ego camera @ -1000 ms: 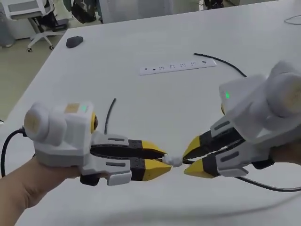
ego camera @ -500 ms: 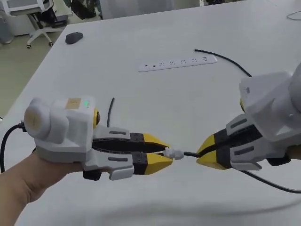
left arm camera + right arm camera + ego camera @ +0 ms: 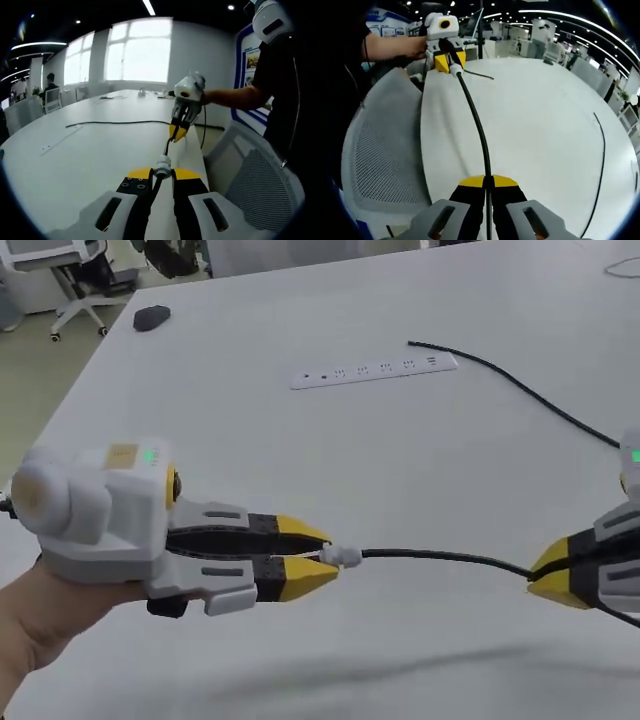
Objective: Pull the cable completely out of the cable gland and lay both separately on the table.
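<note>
Power strip (image 3: 372, 371) is lying on the table (image 3: 300, 470). Behind and well left of the strip, a mouse (image 3: 151, 317) is sitting. A loose cord (image 3: 520, 392) is running off from the strip's right end. In front of the strip, slightly left, the left gripper (image 3: 328, 557) is clamping the cable gland (image 3: 341, 557). The cable (image 3: 440, 557) is stretching rightward from the gland into the pinched jaws of the right gripper (image 3: 535, 580), in front of the strip and well right of it.

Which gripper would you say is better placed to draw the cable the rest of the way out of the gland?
Probably the right gripper: it is shut on the black cable and can pull away, while the left gripper is shut on the white cable gland and can brace it.
</note>
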